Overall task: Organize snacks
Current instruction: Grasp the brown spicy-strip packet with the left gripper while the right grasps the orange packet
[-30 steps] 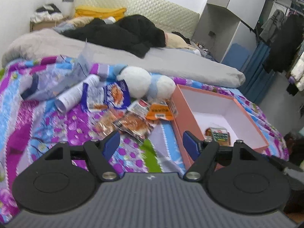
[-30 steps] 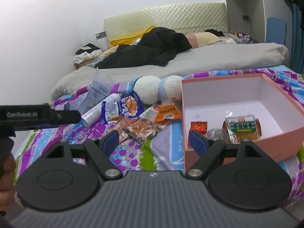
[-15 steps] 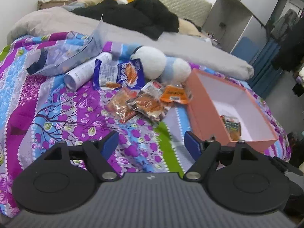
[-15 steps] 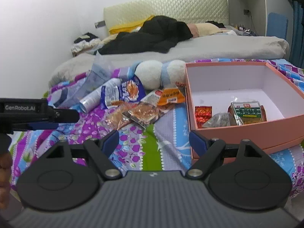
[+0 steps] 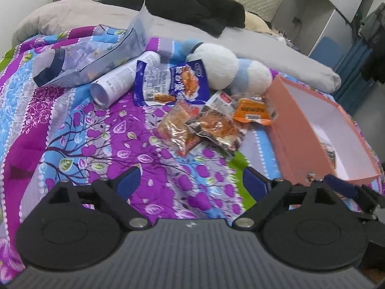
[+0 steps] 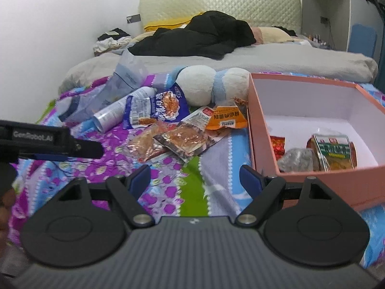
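Loose snack packets [image 6: 178,142] are seen heaped on a floral bedspread [image 5: 101,130], just beside an open pink box [image 6: 262,130] in which a green-labelled packet [image 6: 334,151], a red one [image 6: 278,144] and a grey one [image 6: 297,160] are already laid. Printing is carried on the blue packet [image 5: 173,84] and the orange packet [image 6: 226,119], but none of it can be read (blur and distance). "GenRobot.AI" is lettered on the left gripper [image 6: 86,148], viewed side-on from the right wrist. In its own view the left gripper [image 5: 190,180] is shown opening, nothing between its jaws; the right gripper [image 6: 195,177] is held wide and empty. A white tube [image 5: 120,82] is partly covered by the blue packet, and a plush toy [image 5: 231,72] is half hidden behind the heap.
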Demonstrator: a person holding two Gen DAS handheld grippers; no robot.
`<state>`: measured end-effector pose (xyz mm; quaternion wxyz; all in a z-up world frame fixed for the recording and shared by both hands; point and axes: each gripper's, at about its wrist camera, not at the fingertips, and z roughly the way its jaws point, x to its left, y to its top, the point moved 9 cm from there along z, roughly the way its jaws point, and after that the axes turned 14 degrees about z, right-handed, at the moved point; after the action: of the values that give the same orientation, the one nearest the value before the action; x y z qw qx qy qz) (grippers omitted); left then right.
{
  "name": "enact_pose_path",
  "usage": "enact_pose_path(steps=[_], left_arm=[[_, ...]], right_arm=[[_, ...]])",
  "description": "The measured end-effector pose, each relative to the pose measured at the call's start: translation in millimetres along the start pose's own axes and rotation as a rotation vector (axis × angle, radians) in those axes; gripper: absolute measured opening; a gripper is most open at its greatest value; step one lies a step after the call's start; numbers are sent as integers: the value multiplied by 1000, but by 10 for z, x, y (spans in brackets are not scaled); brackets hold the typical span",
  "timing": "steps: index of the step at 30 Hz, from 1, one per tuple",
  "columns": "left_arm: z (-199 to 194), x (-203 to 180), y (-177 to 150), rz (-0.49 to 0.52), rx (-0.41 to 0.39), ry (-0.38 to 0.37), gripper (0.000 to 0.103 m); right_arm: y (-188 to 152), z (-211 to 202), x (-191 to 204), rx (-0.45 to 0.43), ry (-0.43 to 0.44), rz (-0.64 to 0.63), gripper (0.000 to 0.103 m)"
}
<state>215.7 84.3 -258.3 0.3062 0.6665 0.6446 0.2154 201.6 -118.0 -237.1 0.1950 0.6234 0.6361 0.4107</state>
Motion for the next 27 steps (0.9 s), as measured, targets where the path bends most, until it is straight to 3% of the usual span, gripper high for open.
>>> enact_pose_path(steps=[8,10,16,21,27], left_arm=[[506,315,31,51,33,19,94],[631,352,83,79,37,21,94],[973,468,307,141,27,-8,93],[1262,547,445,150,22,-65,93],[1646,471,473,189,62,-123,91]], right_arm=[[49,507,51,-12,-33,-42,83],[51,645,141,-3,-4,-79,81],[163,1057,237,7,-30,-79,81],[338,1368,222,-16,-83,-48,81],[583,1861,141,-58,-229,-126,76]])
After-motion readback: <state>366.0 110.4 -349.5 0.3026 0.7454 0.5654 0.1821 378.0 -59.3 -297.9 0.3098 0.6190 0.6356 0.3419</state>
